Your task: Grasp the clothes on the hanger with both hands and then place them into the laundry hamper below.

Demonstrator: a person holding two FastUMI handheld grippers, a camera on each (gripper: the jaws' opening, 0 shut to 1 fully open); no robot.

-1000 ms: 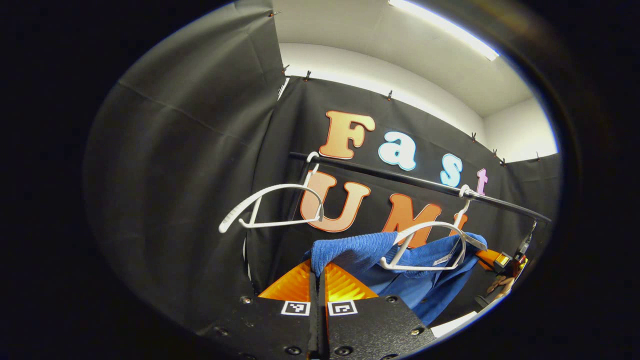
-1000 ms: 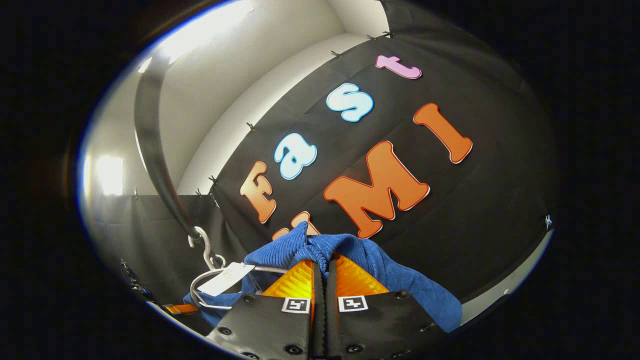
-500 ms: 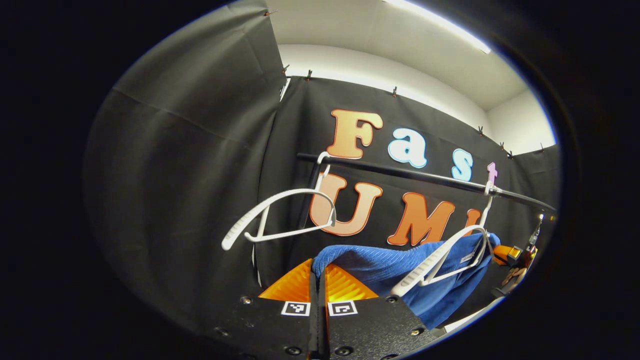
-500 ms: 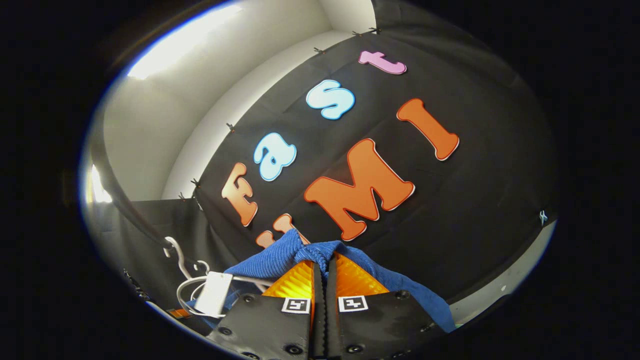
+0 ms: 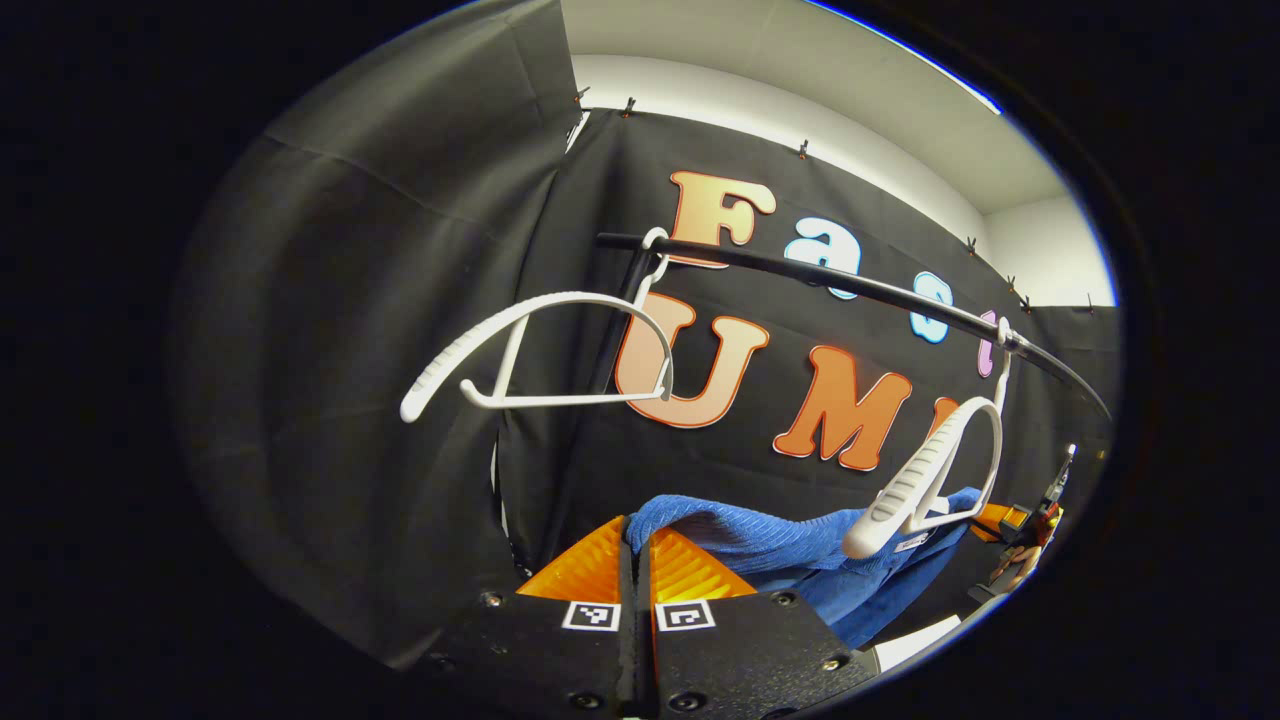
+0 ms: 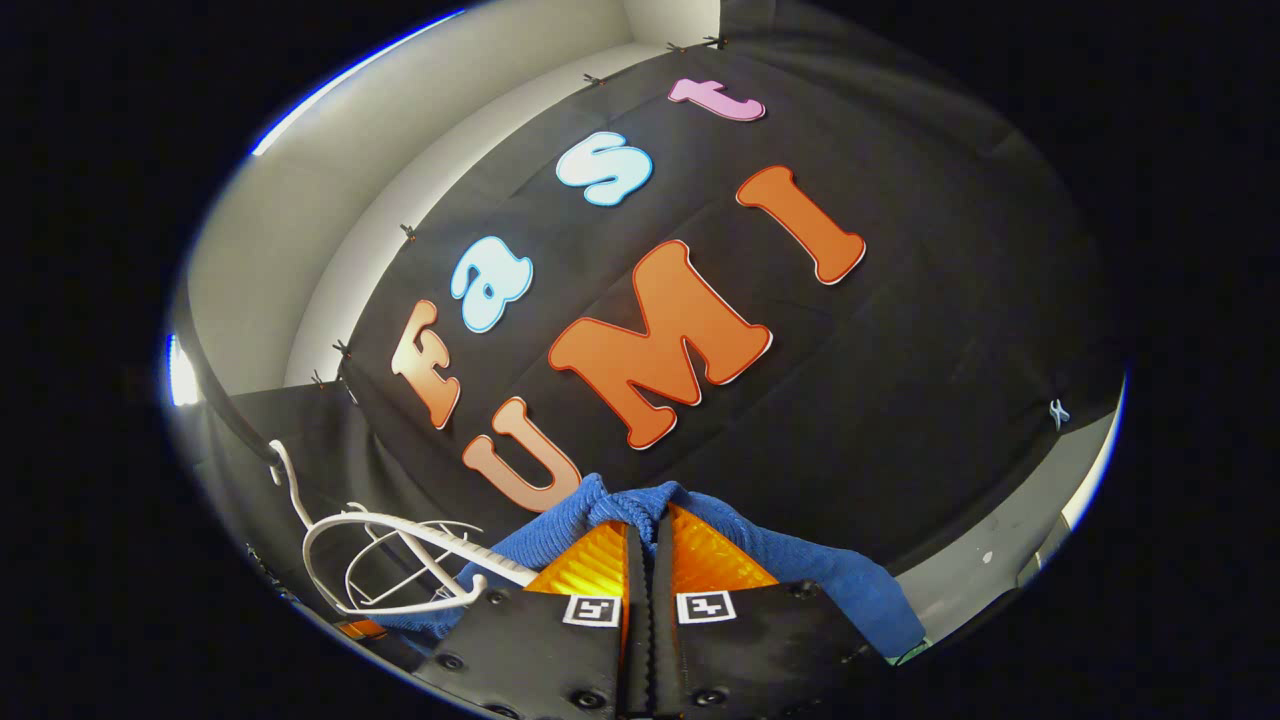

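Presently both grippers hold the blue garment (image 5: 770,535): the left gripper (image 5: 633,560) has its fingers pinched together on a fold of the ribbed cloth, and the right gripper (image 6: 645,555) is likewise closed on a bunched ridge of it. The garment hangs slack between them, below the black rail (image 5: 850,290), and appears clear of the white hanger (image 5: 930,480) swinging beside it; a second, bare hanger (image 5: 540,350) hangs further along the rail. The hamper lies outside what can be seen. In my judgement the step in hand is the lowering: both grips should stay firm, descend together and level, and keep the cloth off the swinging hanger before release. A small label on the garment near the hanger is too small to read
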